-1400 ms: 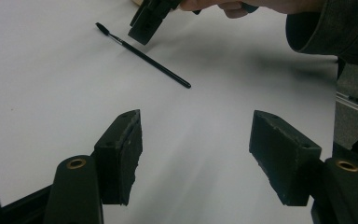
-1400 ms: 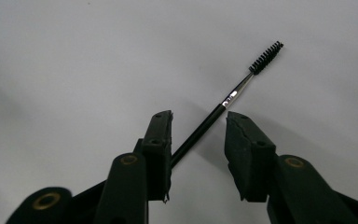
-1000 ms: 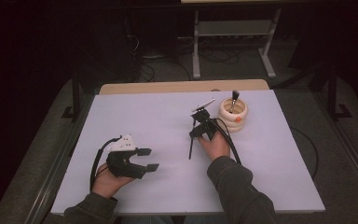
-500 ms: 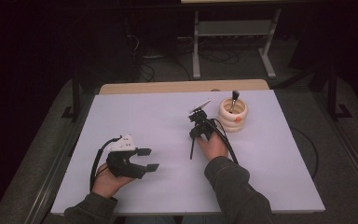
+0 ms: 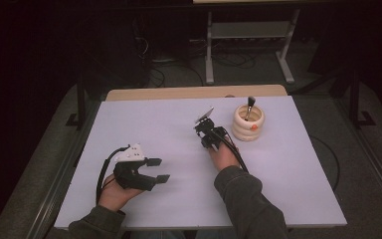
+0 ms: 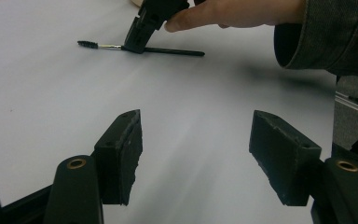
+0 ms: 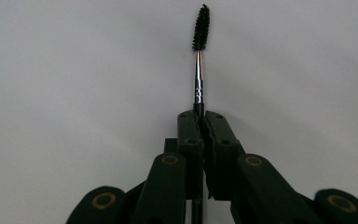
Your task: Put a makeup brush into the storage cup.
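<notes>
A thin black spoolie brush (image 7: 198, 70) lies on the white table, bristles pointing away from my right gripper (image 7: 201, 116). The right jaws have just been closing and now pinch the brush's handle, pads pressed together around it. In the left gripper view the same brush (image 6: 168, 50) lies flat on the table under the right gripper (image 6: 137, 44). From above, the right gripper (image 5: 208, 141) tips down onto the table near the middle. My left gripper (image 5: 159, 170) rests at the front left, jaws wide apart and empty (image 6: 196, 154).
A cream ribbed holder (image 5: 247, 127) stands just right of the right gripper, with a dark-tipped brush (image 5: 250, 103) upright in it. A wooden strip (image 5: 194, 92) runs along the table's far edge. A metal stand (image 5: 248, 35) is on the floor beyond.
The right gripper has edged slightly to the left over the table. The left gripper has kept still.
</notes>
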A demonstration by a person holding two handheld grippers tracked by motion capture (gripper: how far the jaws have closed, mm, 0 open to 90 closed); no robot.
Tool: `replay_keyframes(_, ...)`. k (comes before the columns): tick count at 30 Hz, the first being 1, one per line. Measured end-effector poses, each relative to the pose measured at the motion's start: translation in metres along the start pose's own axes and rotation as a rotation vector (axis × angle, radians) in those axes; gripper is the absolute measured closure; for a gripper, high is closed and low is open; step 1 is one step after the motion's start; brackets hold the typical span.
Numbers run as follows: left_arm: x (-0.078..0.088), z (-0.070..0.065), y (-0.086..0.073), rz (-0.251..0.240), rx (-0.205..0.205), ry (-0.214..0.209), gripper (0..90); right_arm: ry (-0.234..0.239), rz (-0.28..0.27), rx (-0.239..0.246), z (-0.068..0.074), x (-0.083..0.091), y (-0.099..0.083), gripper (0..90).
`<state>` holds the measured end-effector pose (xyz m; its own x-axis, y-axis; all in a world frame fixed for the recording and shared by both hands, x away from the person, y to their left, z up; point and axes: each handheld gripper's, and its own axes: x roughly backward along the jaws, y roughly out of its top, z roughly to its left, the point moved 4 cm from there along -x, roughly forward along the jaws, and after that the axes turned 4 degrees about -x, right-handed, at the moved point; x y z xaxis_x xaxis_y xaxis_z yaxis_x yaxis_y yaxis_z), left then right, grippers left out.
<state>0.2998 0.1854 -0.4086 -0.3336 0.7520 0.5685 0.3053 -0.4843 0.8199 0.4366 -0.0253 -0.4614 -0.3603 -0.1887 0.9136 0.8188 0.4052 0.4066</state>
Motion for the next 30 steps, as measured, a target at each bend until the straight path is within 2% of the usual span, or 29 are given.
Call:
replay_keyframes(7, 0.001, 0.002, -0.001, 0.002, 0.009, 0.002, 34.3, 0.083, 0.009, -0.020, -0.008, 0.002, -0.001, 84.9)
replay_keyframes(13, 0.000, 0.002, -0.002, 0.007, 0.011, 0.002, 34.3, 0.152, -0.030, -0.035, -0.016, 0.013, -0.005, 85.0)
replay_keyframes(17, -0.001, 0.001, -0.001, 0.004, 0.008, 0.000, 34.3, 0.198, -0.069, -0.042, -0.018, 0.023, -0.007, 85.0)
replay_keyframes(22, -0.002, -0.001, 0.001, -0.006, 0.018, -0.020, 34.5, 0.284, -0.124, -0.044, -0.018, 0.040, -0.013, 85.0)
replay_keyframes(28, -0.006, -0.003, 0.003, 0.001, 0.017, -0.039, 34.8, 0.370, -0.209, -0.017, -0.018, 0.061, -0.024, 84.9)
replay_keyframes(29, -0.007, -0.003, 0.004, 0.007, 0.007, -0.040, 34.8, 0.373, -0.218, -0.012, -0.018, 0.064, -0.026, 84.9)
replay_keyframes(30, -0.008, -0.004, 0.005, 0.000, 0.013, -0.045, 34.9, 0.383, -0.234, -0.001, -0.017, 0.068, -0.028, 84.9)
